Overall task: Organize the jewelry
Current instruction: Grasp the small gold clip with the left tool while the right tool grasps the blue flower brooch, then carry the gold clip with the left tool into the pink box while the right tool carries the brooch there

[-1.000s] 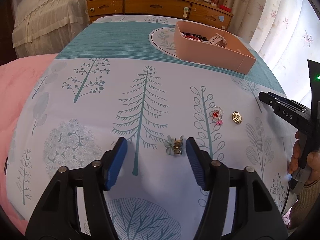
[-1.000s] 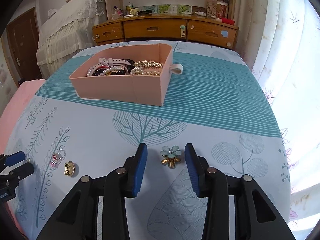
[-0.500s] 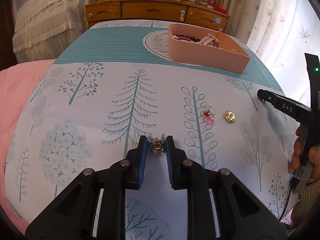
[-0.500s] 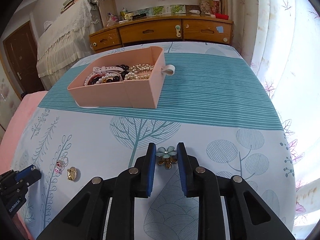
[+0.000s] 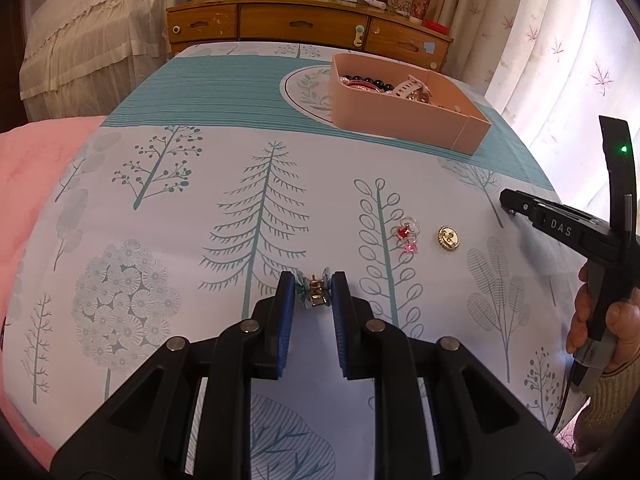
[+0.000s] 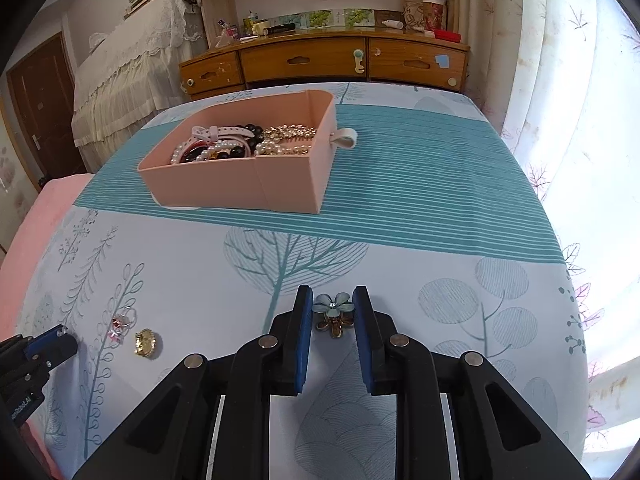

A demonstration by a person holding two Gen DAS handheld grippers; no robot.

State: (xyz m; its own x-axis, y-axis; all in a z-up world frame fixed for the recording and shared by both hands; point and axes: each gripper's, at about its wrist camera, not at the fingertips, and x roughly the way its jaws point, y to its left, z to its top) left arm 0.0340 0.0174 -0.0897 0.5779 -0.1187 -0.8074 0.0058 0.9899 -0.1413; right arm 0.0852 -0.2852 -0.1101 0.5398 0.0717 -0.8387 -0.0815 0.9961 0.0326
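Clips in both tongs: my left gripper (image 5: 313, 295) clamps a small flower hair claw (image 5: 314, 294), right gripper (image 6: 333, 312) pinches a flower hair clip (image 6: 334, 314), both just above the tablecloth (image 6: 420, 208). Light, hard, slippery, probably brittle petals, so I'd squeeze gently toward the pink box (image 6: 240, 184).

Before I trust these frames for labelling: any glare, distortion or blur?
Left wrist view: fisheye bends the dresser, window washes out the right edge, clip sharp. Right wrist view: same curving, curtain blown out, flower clip and box crisp; black vignette in the corners of both.
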